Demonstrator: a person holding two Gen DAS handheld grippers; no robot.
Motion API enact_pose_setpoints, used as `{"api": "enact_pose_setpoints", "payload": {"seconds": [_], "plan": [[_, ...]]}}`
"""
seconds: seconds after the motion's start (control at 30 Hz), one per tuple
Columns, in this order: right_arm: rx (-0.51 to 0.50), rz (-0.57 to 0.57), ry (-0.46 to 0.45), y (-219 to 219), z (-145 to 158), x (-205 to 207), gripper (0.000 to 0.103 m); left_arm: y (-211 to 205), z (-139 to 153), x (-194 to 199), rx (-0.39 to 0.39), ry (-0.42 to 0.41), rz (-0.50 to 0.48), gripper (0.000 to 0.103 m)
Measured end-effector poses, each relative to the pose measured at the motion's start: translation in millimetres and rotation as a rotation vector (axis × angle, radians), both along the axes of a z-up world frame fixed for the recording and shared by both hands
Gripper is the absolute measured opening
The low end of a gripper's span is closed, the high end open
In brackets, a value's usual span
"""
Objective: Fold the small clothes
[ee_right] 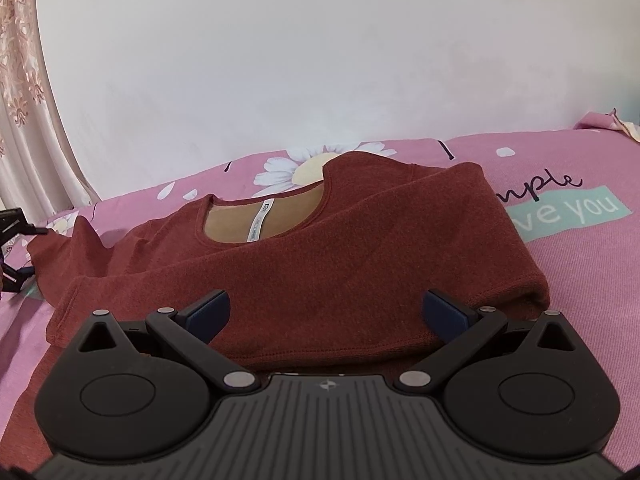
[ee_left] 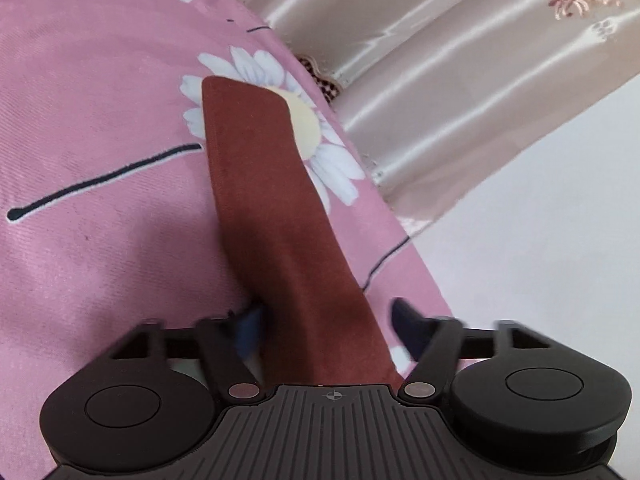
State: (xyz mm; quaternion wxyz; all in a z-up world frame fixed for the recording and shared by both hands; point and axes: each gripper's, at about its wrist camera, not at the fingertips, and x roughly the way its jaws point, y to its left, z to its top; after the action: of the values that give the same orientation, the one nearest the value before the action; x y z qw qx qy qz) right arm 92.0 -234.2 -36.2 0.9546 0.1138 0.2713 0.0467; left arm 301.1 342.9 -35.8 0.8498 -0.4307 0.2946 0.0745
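Observation:
A rust-red long-sleeved top (ee_right: 320,264) lies flat on the pink bedsheet (ee_right: 580,288), neckline and white label facing up, its right sleeve folded across the body. My right gripper (ee_right: 326,316) is open, its fingers spread over the top's near hem. In the left wrist view one red sleeve (ee_left: 272,208) stretches away over the sheet (ee_left: 100,120) and runs between the open fingers of my left gripper (ee_left: 330,328). The fingers look spread, beside the cloth and not pinching it. The left gripper also shows at the far left of the right wrist view (ee_right: 12,240), by the sleeve's end.
The sheet has daisy prints (ee_left: 304,120) and a teal printed patch with lettering (ee_right: 568,212). A shiny beige curtain (ee_left: 440,80) hangs past the bed's edge. A white wall (ee_right: 320,60) stands right behind the bed.

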Motion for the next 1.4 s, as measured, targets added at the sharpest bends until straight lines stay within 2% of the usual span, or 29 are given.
{"api": "enact_pose_setpoints", "payload": {"seconds": [0.03, 0.07, 0.1, 0.17, 0.27, 0.37, 0.43, 0.53, 0.63, 0.7, 0.77, 0.8, 0.87, 0.93, 1.1, 1.2, 1.3, 1.4], "plan": [[0.000, 0.000, 0.000, 0.0, 0.1, 0.0, 0.102, -0.9, -0.1, 2.7, 0.007, 0.015, 0.000, 0.102], [0.000, 0.000, 0.000, 0.0, 0.2, 0.0, 0.102, -1.0, -0.5, 5.3, 0.012, 0.033, -0.002, 0.090], [0.000, 0.000, 0.001, -0.1, 0.3, 0.0, 0.102, -1.1, -0.1, 7.0, 0.020, 0.043, -0.006, 0.084], [0.000, 0.000, 0.001, -0.2, 0.5, 0.0, 0.102, -3.6, 5.8, 7.0, 0.045, 0.043, -0.019, 0.080], [0.008, -0.003, -0.002, -0.9, -0.1, 0.0, 0.102, -14.6, 25.5, -0.3, 0.077, -0.022, -0.068, 0.077], [0.027, -0.006, -0.003, -3.4, -0.7, 0.3, 0.102, -42.9, 58.9, -10.4, 0.134, -0.114, -0.173, 0.075], [0.036, -0.007, -0.006, -5.0, -0.8, -0.6, 0.102, -74.9, 86.2, -19.7, 0.199, -0.183, -0.269, 0.075], [0.046, -0.009, -0.008, -6.1, -0.7, -0.9, 0.102, -143.0, 124.7, -40.7, 0.320, -0.290, -0.468, 0.075], [0.081, -0.011, -0.013, -11.1, -0.7, -1.1, 0.102, -234.3, 150.0, -76.7, 0.530, -0.399, -0.759, 0.078], [0.110, -0.013, -0.016, -15.7, -1.1, -1.3, 0.102, -292.2, 153.4, -108.7, 0.698, -0.450, -0.941, 0.092], [0.143, -0.014, -0.020, -21.1, -1.8, -1.7, 0.102, -326.4, 150.4, -136.1, 0.788, -0.490, -1.031, 0.099], [0.156, -0.014, -0.022, -22.6, -1.9, -1.8, 0.102, -333.1, 149.1, -144.3, 0.799, -0.504, -1.045, 0.103], [0.177, -0.016, -0.024, -25.6, -2.2, -2.0, 0.102, -334.2, 147.7, -151.8, 0.791, -0.502, -1.034, 0.103], [0.187, -0.016, -0.025, -26.8, -2.5, -2.0, 0.102, -323.1, 146.7, -152.4, 0.779, -0.487, -0.983, 0.103], [0.184, -0.016, -0.025, -26.0, -2.2, -1.5, 0.102, -278.2, 134.8, -128.1, 0.660, -0.407, -0.817, 0.103], [0.190, -0.022, -0.037, -27.4, -0.4, -4.2, 0.102, -254.3, 108.5, -122.9, 0.625, -0.322, -0.691, 0.103], [0.137, -0.044, -0.028, -17.0, 9.6, -7.4, 0.102, -245.8, 74.8, -113.3, 0.596, -0.218, -0.561, 0.103], [0.093, 0.031, -0.028, 9.1, 30.0, -9.7, 0.102, -233.6, 44.4, -104.4, 0.522, -0.108, -0.436, 0.103]]}}
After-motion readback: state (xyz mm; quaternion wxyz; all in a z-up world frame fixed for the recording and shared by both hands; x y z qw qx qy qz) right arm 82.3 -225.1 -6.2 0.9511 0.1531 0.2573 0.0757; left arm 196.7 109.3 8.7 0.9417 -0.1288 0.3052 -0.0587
